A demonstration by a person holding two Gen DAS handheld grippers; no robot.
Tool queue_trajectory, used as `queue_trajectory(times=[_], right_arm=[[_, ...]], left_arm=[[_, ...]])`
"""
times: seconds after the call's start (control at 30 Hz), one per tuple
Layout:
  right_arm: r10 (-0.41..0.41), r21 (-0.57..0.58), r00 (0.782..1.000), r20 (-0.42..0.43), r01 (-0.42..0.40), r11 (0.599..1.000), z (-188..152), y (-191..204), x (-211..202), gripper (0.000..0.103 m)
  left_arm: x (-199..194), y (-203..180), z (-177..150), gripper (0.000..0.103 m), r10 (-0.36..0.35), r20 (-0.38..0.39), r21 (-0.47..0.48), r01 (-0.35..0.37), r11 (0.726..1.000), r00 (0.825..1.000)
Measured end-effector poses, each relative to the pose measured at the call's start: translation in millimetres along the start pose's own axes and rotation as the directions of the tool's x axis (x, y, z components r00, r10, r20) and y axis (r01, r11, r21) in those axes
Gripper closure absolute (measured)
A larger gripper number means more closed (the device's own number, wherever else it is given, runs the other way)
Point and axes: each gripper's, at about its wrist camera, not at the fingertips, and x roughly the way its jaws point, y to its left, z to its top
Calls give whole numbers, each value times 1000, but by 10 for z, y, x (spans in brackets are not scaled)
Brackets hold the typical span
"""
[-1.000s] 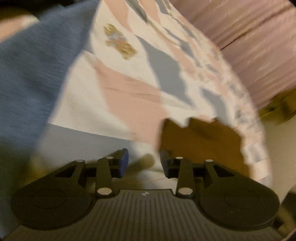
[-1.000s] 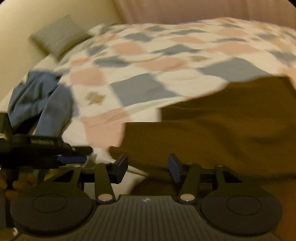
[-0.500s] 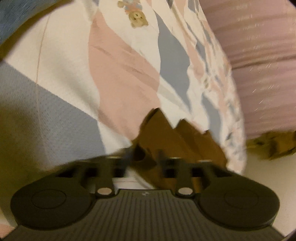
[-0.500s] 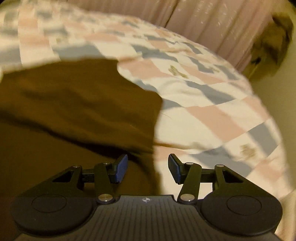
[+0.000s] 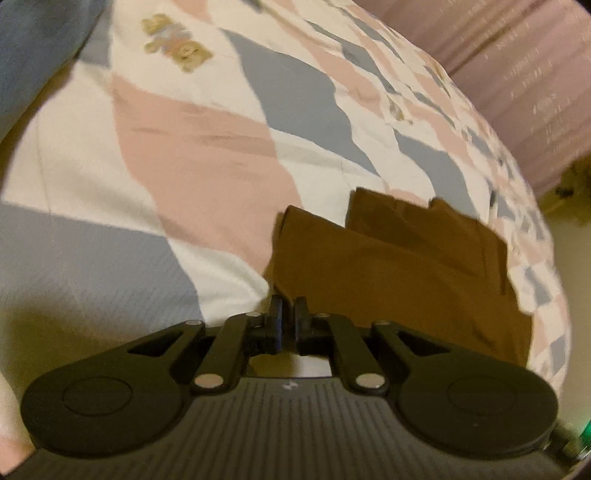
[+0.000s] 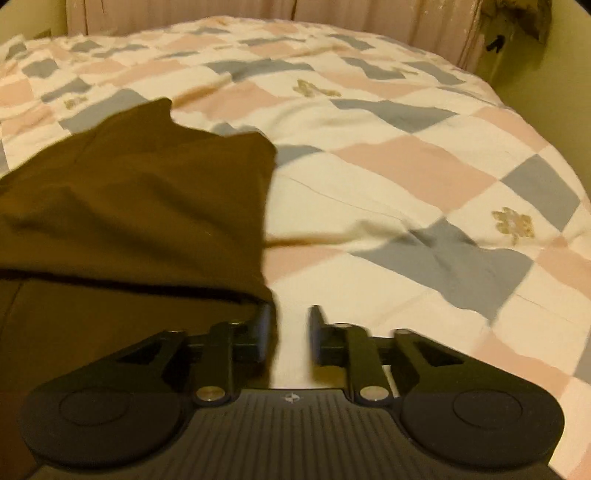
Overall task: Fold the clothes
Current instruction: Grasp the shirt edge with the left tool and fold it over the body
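A brown garment (image 5: pixel 399 273) lies spread on the patchwork bedcover (image 5: pixel 192 166). In the left wrist view my left gripper (image 5: pixel 289 310) has its fingers nearly together, pinching the garment's near left corner. In the right wrist view the same brown garment (image 6: pixel 140 206) fills the left half, partly folded over itself. My right gripper (image 6: pixel 290 325) sits at its near right corner, fingers a narrow gap apart with pale bedcover (image 6: pixel 388 177) showing between them. The cloth edge touches the left finger (image 6: pixel 264 328).
A blue garment (image 5: pixel 33 48) lies at the upper left of the left wrist view. Pink curtains (image 5: pixel 524 74) hang behind the bed. A cream wall (image 6: pixel 561 85) runs along the bed's right side, with dark clutter (image 6: pixel 517 18) in the corner.
My left gripper has closed from open onto the brown garment's corner. My right gripper swung to the garment's right edge and its fingers have narrowed.
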Motion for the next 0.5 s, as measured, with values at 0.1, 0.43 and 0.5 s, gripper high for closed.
queue_trajectory(times=[0.1,0.43,0.5], right_arm=[[-66,35,998,-18,66,997,-7,-110,-104,79],[123,74,991,51,-126,989,69,333,-329,70],[146,74,988,41,-149,986,62,418,-314,70]], left_arm=[[-196,53,-4,97,18,25,-27,-17,999,1000],[-377,354,-351,70,-186,108,-505,215,836,977],[-227,375,-424,70,-200,116,-574,230,786,973]])
